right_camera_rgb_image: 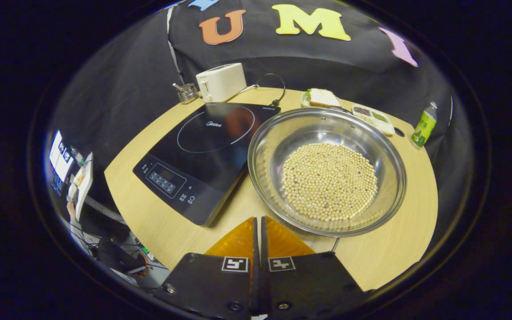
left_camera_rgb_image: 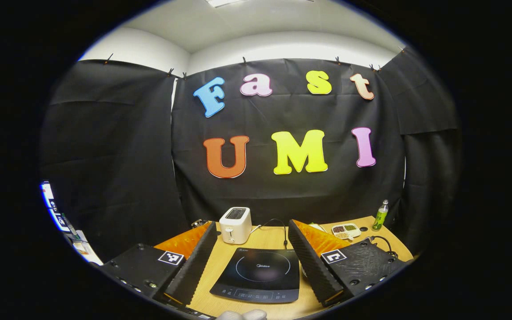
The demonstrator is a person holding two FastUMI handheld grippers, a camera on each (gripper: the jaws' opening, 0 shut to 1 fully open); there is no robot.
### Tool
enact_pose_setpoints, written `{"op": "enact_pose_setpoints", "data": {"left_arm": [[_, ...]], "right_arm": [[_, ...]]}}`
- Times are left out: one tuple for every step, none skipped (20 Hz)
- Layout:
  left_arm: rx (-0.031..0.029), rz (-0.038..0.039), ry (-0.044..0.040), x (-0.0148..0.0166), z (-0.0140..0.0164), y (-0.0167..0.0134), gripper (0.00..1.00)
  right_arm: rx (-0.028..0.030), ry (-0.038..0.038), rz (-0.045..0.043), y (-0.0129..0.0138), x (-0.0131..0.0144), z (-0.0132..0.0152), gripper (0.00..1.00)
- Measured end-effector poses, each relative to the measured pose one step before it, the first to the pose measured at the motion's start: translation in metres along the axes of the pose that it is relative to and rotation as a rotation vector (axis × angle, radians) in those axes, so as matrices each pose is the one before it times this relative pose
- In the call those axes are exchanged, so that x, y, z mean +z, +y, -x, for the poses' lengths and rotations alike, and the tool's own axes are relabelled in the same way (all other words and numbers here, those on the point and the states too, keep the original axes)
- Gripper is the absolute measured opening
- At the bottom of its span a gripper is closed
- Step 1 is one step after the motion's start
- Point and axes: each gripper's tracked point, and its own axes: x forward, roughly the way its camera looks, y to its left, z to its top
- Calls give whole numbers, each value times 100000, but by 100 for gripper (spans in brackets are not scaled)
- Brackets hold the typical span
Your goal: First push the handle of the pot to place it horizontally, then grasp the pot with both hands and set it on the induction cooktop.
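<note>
The pot (right_camera_rgb_image: 327, 171) is a wide, shallow bowl of polished steel, lying just ahead of the right tool (right_camera_rgb_image: 258, 222) and a little to its right on the pale worktop (right_camera_rgb_image: 158, 222). Its near rim almost meets the tool's tips. To the pot's left, its rim close against or just over the edge, sits the induction cooktop (right_camera_rgb_image: 202, 151), flat and dark, with its control strip toward the tool.

The right tool's jaws are drawn together with only a thin slit between them, gripping nothing. The left tool (left_camera_rgb_image: 252, 238) is spread wide, also empty, hovering over the cooktop (left_camera_rgb_image: 260, 273), which shows between its fingers.

Handling, as a judgement: the metal is stiff and will not deform, but the polished wall is slick and the rim thin, so a pinch could slide. The bed of small round beans (right_camera_rgb_image: 329, 182) adds weight and will roll toward any low side, so the pot should stay level when lifted. A thin wire piece (right_camera_rgb_image: 336, 243) pokes out beneath the near rim, just right of the right tool's tips; it may be the handle to push flat, though I cannot tell its shape. For the lift, opposite points on the rim, one tool each side, look the steadiest hold
</note>
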Motion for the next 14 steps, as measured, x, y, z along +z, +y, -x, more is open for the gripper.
{"op": "enact_pose_setpoints", "data": {"left_arm": [[-198,150,-208,36,-35,49,96],[-438,174,-89,111,72,-183,96],[-436,204,-183,57,41,-117,96],[-324,86,-28,-111,-108,-102,96],[-227,24,-199,134,-6,-36,96],[-160,100,-1,26,-32,-76,96],[-159,311,-130,-3,-24,-24,96],[-146,300,-134,15,-53,-109,96],[-101,168,-321,46,-92,-21,96],[120,-32,-202,183,129,-52,96],[137,98,-177,7,48,-23,96],[-226,124,64,-20,-179,12,96],[133,29,132,-117,-123,-52,96],[-313,9,342,-73,-8,-148,96]], "right_arm": [[305,566,-826,-10,-220,41,4],[171,699,-506,-166,-172,22,0],[-379,282,-70,-243,-219,95,3],[-546,633,-65,-342,-218,25,0],[-496,737,-414,-258,-463,-15,4],[-402,434,-1095,-363,-308,103,4],[-239,652,-964,-415,-394,104,1],[-746,575,-985,-578,-394,171,3],[-838,119,-1083,-627,-265,127,0],[-797,-168,-1077,-579,-96,185,0],[-837,-318,-1352,-593,-46,160,0],[-553,-145,-1065,-518,-2,118,3],[-900,-19,-921,-684,-4,105,3],[-1032,-205,-567,-630,17,71,3]]}}
